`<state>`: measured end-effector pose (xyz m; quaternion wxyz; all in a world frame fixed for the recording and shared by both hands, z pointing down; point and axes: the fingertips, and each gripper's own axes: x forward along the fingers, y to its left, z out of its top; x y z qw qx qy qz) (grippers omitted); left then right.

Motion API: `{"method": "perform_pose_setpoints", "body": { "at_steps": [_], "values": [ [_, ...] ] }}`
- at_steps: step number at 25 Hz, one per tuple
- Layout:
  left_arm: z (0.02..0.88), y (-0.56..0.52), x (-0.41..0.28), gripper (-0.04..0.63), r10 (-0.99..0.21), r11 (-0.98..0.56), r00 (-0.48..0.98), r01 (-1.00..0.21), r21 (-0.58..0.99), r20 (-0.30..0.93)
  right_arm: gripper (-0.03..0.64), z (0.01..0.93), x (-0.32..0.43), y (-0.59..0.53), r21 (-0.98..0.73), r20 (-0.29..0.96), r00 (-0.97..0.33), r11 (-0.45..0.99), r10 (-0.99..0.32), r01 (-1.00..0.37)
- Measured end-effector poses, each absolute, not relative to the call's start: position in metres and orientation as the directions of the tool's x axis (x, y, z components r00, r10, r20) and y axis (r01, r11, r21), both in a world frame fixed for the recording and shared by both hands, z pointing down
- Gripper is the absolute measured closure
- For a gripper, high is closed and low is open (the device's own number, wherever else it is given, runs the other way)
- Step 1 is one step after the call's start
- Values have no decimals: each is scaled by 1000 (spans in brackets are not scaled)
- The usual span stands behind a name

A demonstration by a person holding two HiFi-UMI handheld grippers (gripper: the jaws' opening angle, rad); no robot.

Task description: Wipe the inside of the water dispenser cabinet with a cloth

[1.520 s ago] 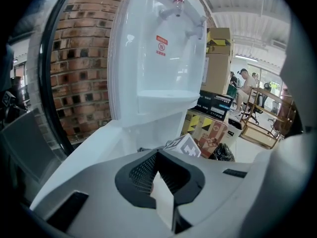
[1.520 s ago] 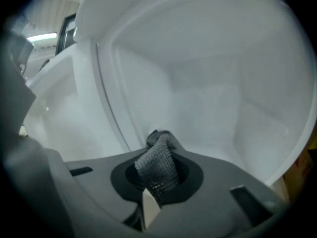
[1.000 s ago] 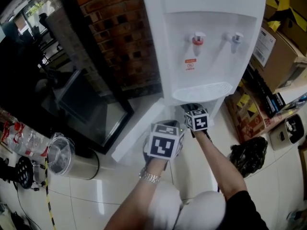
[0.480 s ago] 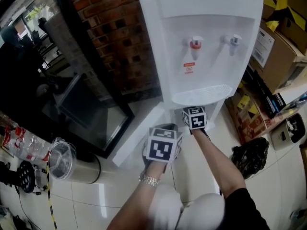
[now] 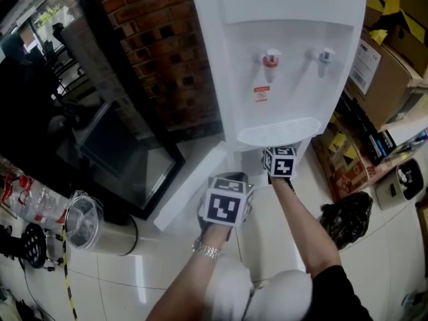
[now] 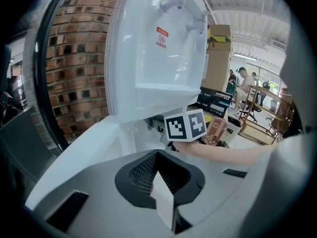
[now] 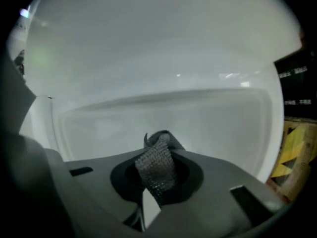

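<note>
The white water dispenser (image 5: 287, 52) stands against a brick wall, its lower cabinet door (image 5: 190, 186) swung open to the left. My right gripper (image 5: 281, 161) reaches into the cabinet under the drip tray, its tips hidden there. In the right gripper view it is shut on a grey mesh cloth (image 7: 156, 165), close to the white inner wall (image 7: 163, 113) of the cabinet. My left gripper (image 5: 229, 179) hangs just outside the cabinet, in front of the door. Its jaws (image 6: 163, 200) look shut with nothing between them. The right gripper's marker cube (image 6: 185, 126) shows ahead of it.
Cardboard boxes (image 5: 394, 52) are stacked right of the dispenser, and a black bag (image 5: 346, 216) lies on the floor tiles there. A steel bin with a clear lid (image 5: 87, 221) and a dark glass-fronted unit (image 5: 127, 154) stand at the left. People stand far back (image 6: 242, 81).
My right gripper has shifted a little to the right under the drip tray with the cloth in it. The left gripper has stayed where it was.
</note>
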<state>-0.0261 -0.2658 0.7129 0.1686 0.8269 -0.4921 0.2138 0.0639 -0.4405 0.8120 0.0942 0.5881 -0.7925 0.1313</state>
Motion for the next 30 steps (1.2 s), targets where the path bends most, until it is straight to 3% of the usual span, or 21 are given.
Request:
{"method": "perform_pose_setpoints", "body": {
  "at_steps": [4, 7, 10, 16, 20, 30],
  "values": [
    [708, -265, -30, 592, -749, -455, 420, -888, 64, 512, 598, 810, -4, -424, -93, 283, -476, 470, -833, -878],
    [705, -262, -29, 592, -753, -455, 424, -888, 66, 503, 597, 818, -18, -418, -57, 307, -496, 505, -812, -861],
    [702, -263, -29, 592, -757, -456, 428, -887, 69, 493, 598, 829, 5, -425, -62, 336, -443, 450, -831, -891],
    [702, -260, -26, 592, -747, -470, 441, -880, 75, 497, 598, 850, 95, -438, -95, 414, -220, 199, -883, -975],
    [703, -261, -23, 592, -744, -477, 450, -875, 78, 494, 598, 847, 114, -437, -59, 402, -153, 141, -903, -988],
    [702, -259, -26, 592, -739, -481, 453, -873, 80, 499, 598, 863, 10, -413, -112, 392, -446, 439, -805, -891]
  ]
}}
